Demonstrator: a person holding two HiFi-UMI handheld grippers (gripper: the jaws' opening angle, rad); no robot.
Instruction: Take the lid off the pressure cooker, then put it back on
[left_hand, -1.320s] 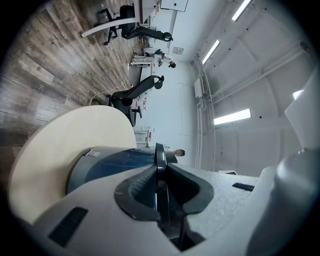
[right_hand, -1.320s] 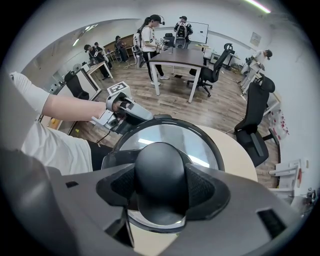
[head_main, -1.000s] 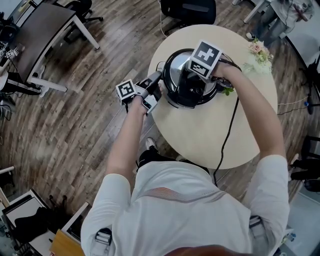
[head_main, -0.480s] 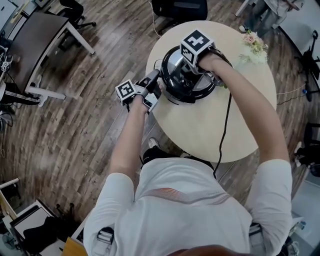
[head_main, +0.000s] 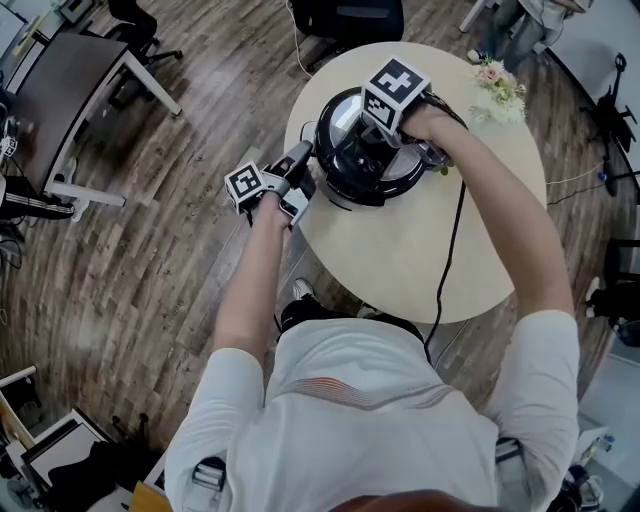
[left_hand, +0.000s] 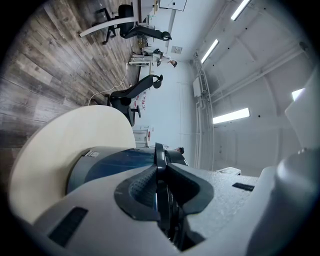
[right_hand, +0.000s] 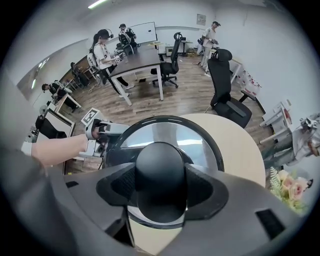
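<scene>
A black pressure cooker (head_main: 365, 160) stands on a round beige table (head_main: 480, 230). My right gripper (head_main: 375, 140) points straight down over its lid. In the right gripper view the black lid knob (right_hand: 161, 170) fills the gap between the pads, and the jaws are closing on it; the glass lid (right_hand: 170, 135) with its black rim lies below. My left gripper (head_main: 305, 160) lies level at the table's left edge, shut on the cooker's thin black side handle (left_hand: 160, 160). The cooker body (left_hand: 112, 165) shows just behind it.
A black cable (head_main: 452, 250) runs across the table toward the person. A bunch of flowers (head_main: 497, 85) lies at the table's far right. An office chair (head_main: 340, 15) stands behind the table, a desk (head_main: 70, 80) at the far left. People work at a desk (right_hand: 135, 60).
My right gripper has rolled about the lid knob, its marker cube turning. The left gripper keeps its hold on the side handle in the same place.
</scene>
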